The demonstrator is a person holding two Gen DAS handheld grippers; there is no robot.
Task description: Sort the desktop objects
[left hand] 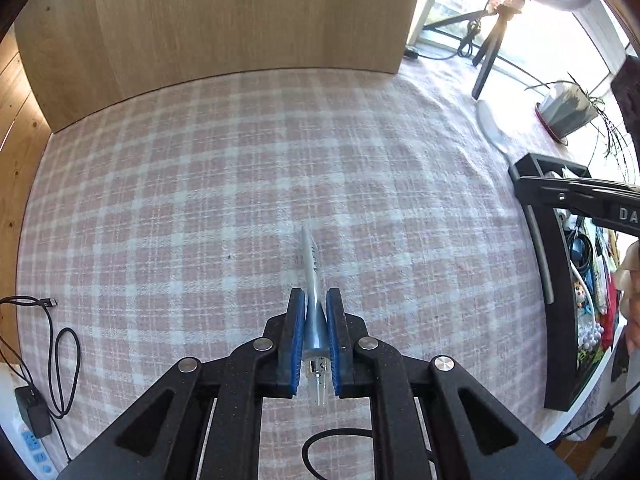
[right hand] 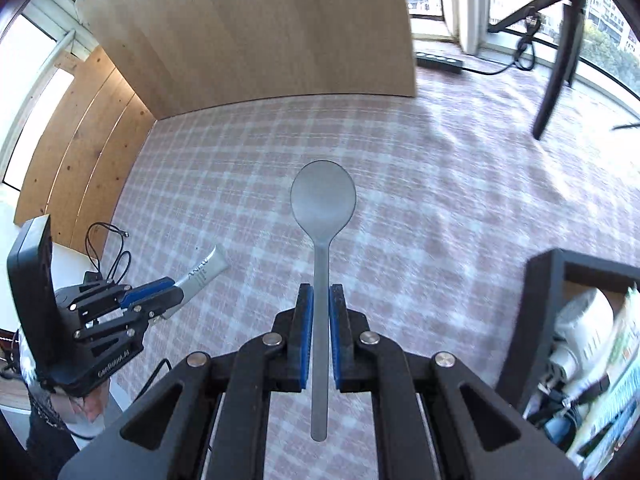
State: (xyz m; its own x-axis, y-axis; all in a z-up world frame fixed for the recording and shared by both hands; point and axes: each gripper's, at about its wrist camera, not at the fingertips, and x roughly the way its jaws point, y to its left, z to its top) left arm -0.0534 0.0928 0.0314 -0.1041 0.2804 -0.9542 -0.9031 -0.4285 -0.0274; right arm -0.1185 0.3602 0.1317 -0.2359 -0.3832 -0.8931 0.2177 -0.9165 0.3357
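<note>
A: Left gripper [left hand: 314, 312] up over the table [left hand: 200, 200], fingers [left hand: 297, 320] clamped tight on a silver tube [left hand: 311, 276]. Tube nose pointing away down the checked cloth, clear cap end poking back between the blue pads.

B: Same tube from the right wrist view, out at the left edge, lettered side up, sticking out of that gripper at a slant (hand beneath it only partly in view).

A: And the right gripper [right hand: 320, 312]?

B: Pinched shut on a grey spoon [right hand: 322, 216]. Fingers [right hand: 305, 320] squeezing the handle about midway, bowl out front and facing the camera, handle tail running back toward the lens. Held clear of the cloth, not lying on it.

A: Off to the right, a black organiser tray [left hand: 538, 240], crammed with cables and small bits. Well apart from the tube.

B: Near corner of that tray close by the spoon side too, lower right. Contents blurred, hard to tell apart.

A: Wooden board [left hand: 220, 28] standing upright at the far end of the table. Black cable [left hand: 60, 360] looped at the left edge.
</note>
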